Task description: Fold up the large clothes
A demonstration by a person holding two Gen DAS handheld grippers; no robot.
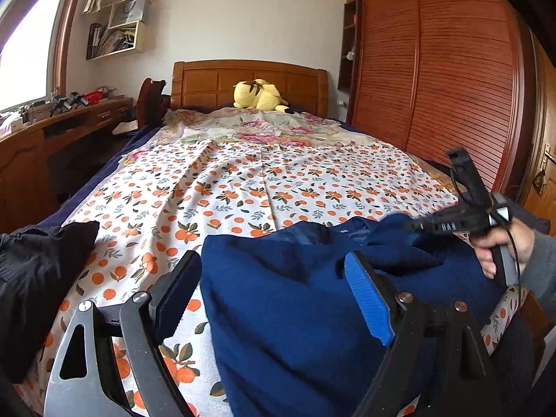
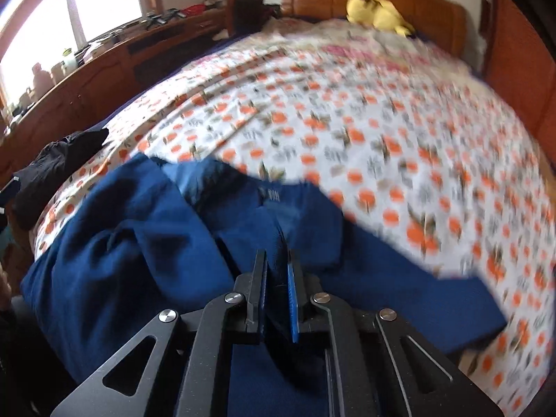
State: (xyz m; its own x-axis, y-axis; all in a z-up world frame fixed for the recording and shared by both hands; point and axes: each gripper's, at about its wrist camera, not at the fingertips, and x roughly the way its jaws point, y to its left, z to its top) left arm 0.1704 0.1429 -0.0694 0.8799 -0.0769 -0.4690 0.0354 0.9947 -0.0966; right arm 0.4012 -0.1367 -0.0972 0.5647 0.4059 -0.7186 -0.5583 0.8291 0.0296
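Blue garment rumpled at the near end of the bed, one gripper clamped on it, the other spread wide above it.

The right gripper has its fingers drawn nearly together, pinching a fold of the blue cloth between the pads; it tilts steeply down toward the bed. Seen from the left wrist, a hand in a grey sleeve grasps its handle at the garment's right edge. The left gripper has its fingers wide apart, gripping nothing, angled gently down over the garment's left edge. A black garment lies beside it on the orange-print bedsheet; a yellow plush toy rests by the headboard.
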